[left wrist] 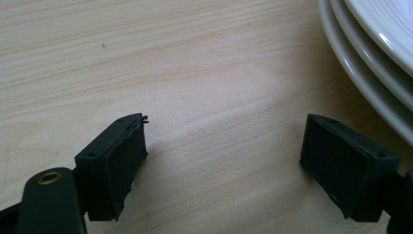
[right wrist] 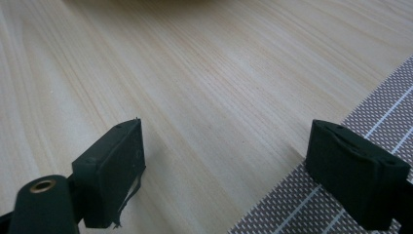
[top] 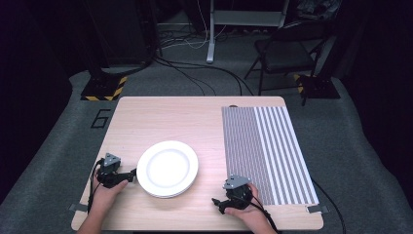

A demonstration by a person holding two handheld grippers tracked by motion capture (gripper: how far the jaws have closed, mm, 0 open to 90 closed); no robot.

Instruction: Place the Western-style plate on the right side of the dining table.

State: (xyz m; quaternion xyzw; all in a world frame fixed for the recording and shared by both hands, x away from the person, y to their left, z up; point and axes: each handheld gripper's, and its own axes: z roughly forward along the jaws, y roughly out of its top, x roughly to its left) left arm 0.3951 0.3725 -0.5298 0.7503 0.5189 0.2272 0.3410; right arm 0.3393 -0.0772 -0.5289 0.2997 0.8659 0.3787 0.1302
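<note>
The left gripper, jaws spread and empty, sat just beside the stack of round white plates on the pale wooden table. The right gripper, equally spread, rested at the striped grey placemat's edge.

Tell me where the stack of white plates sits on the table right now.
In the high view the stack of white plates sits left of the table's middle, near the front edge, just right of the left gripper and left of the striped placemat.
</note>
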